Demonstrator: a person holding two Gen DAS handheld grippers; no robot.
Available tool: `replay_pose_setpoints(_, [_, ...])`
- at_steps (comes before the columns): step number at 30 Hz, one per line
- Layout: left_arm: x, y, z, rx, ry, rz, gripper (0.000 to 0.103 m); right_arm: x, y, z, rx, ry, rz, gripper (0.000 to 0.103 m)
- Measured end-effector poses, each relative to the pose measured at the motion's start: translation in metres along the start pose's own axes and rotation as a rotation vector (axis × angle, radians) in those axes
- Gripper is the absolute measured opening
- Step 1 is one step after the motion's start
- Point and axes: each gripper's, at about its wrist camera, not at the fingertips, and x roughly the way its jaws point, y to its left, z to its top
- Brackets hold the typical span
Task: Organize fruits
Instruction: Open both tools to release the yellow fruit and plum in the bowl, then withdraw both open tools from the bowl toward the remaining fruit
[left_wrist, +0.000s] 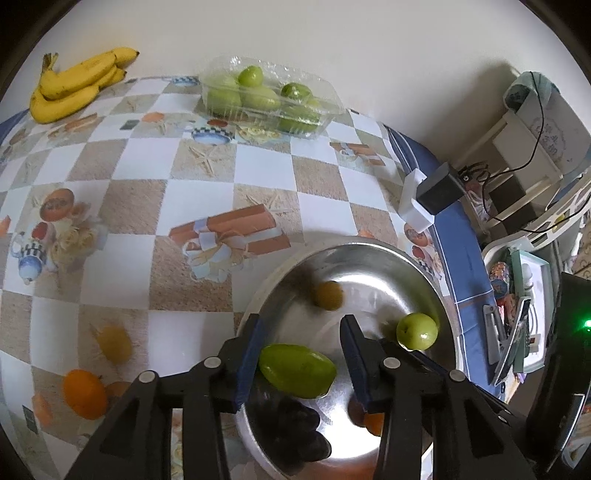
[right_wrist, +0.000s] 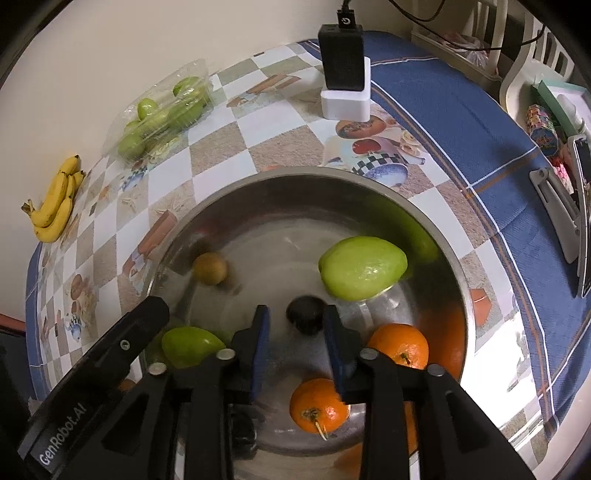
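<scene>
Both grippers hang spread and empty over the round steel bowl (right_wrist: 458, 258), the left gripper (left_wrist: 299, 354) straddling a long green mango-shaped fruit (left_wrist: 297, 369), the right gripper (right_wrist: 295, 347) above a small dark round fruit (right_wrist: 306, 314). A blurred brownish-yellow fruit (right_wrist: 210, 267) looks mid-roll. Risk: a careless dip knocks the two oranges (right_wrist: 399, 345), or tips the bowl near the table's blue edge (right_wrist: 517, 206).

I see a plain cream wall (left_wrist: 332, 40) behind a table covered in a checked tablecloth (left_wrist: 147, 177) printed with teapots and starfish, edged in blue. Beside the table, a white chair (right_wrist: 532, 70) and a cluttered white shelf unit (left_wrist: 532, 155) trail black cables.
</scene>
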Motion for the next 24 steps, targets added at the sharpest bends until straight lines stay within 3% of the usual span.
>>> replay_pose_setpoints(4, [-0.016, 0.007, 0.003, -0.022, -0.028, 0.029, 0.049, -0.009, 0.004, -0.003, -0.014, -0.014, 0.01, 0.037])
replay_pose_setpoints(6, [-0.024, 0.013, 0.003, -0.03, -0.043, 0.101, 0.06, -0.013, 0.005, -0.005, -0.02, -0.02, 0.012, 0.039])
replay_pose_setpoints(8, [-0.029, 0.02, 0.0, -0.033, -0.052, 0.167, 0.063, -0.017, 0.008, -0.008, -0.03, -0.024, 0.023, 0.058])
replay_pose_setpoints(10, [-0.032, 0.03, -0.004, -0.049, -0.052, 0.231, 0.068, -0.019, 0.014, -0.012, -0.049, -0.027, 0.035, 0.06])
replay_pose_setpoints(13, [-0.035, 0.048, -0.012, -0.081, -0.051, 0.303, 0.075, -0.024, 0.02, -0.017, -0.07, -0.038, 0.036, 0.075])
replay_pose_setpoints(18, [-0.043, 0.08, -0.028, -0.155, -0.043, 0.366, 0.086, -0.031, 0.033, -0.027, -0.118, -0.057, 0.034, 0.085])
replay_pose_setpoints(20, [-0.05, 0.088, -0.032, -0.171, -0.056, 0.384, 0.093, -0.034, 0.038, -0.032, -0.135, -0.072, 0.045, 0.095])
replay_pose_setpoints(24, [-0.066, 0.101, -0.043, -0.203, -0.093, 0.415, 0.103, -0.039, 0.046, -0.039, -0.156, -0.088, 0.051, 0.096])
